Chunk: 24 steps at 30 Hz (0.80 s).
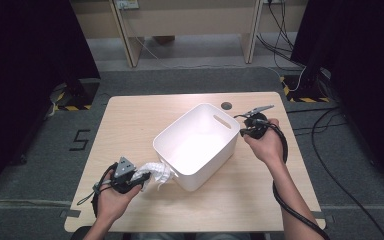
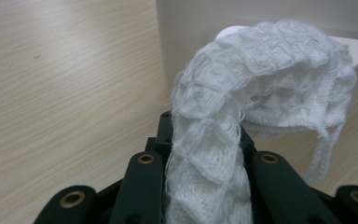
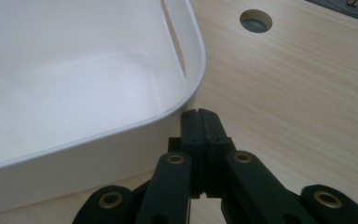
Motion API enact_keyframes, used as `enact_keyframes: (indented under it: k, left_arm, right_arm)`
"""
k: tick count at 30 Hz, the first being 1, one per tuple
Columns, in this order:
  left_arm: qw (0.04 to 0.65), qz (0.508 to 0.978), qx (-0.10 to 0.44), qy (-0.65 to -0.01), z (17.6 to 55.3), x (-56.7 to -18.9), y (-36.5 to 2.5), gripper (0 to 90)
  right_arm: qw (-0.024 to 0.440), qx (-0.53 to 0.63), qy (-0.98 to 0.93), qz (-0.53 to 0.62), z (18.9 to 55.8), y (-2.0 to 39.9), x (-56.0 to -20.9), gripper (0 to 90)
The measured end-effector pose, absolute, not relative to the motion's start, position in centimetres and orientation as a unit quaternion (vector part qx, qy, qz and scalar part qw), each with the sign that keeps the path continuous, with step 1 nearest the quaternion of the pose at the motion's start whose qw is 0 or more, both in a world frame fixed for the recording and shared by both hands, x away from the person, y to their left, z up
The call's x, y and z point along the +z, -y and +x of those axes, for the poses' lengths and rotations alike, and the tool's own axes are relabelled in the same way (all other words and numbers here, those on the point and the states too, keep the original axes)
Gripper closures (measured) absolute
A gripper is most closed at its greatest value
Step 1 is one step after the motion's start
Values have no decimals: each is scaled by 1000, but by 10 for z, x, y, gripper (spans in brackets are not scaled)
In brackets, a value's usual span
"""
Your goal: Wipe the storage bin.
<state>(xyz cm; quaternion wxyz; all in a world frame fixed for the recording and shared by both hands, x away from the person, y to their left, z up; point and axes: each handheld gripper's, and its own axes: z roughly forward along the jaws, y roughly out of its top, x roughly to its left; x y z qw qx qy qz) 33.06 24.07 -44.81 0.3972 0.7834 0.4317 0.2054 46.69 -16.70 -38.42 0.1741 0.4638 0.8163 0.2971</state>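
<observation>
Knit cloth [image 2: 242, 107] pinched between left gripper [image 2: 205, 140] fingers, beside white bin [image 1: 200, 145]

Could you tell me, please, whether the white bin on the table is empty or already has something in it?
Empty: the white bin shows a bare white floor; the knitted cloth is outside it.

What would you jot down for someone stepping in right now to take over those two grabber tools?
Left gripper: shut on the white knit cloth, low at the table's near left, beside the bin's near corner.
Right gripper: shut, nothing in it, just outside the bin's far right corner, by its slot handle.
Bin: white, mid-table, looks empty inside.
Table: wood, with a round hole behind the bin.
Done: cloth is gripped.
Left, probably: lift the cloth over the rim and drop it in the bin; the right gripper could steady the bin.
</observation>
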Motion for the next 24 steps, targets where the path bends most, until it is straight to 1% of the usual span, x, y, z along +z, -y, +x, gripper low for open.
enact_keyframes:
  k: [3,9,16,22,24]
  left_arm:
    - [398,783,206,-432,330,-447,-241,728]
    - [396,785,206,-429,330,-447,-240,728]
    - [398,785,207,-428,330,-446,-238,728]
    - [398,786,206,-427,330,-445,-239,727]
    - [398,786,207,-426,330,-445,-239,728]
  right_arm:
    - [173,299,-813,470,469,165,-384,888]
    - [173,318,-789,496,461,170,-372,789]
    - [173,341,-777,500,457,165,-356,740]
    - [158,339,-769,518,464,156,-361,686]
    - [154,333,-770,522,466,154,-364,681]
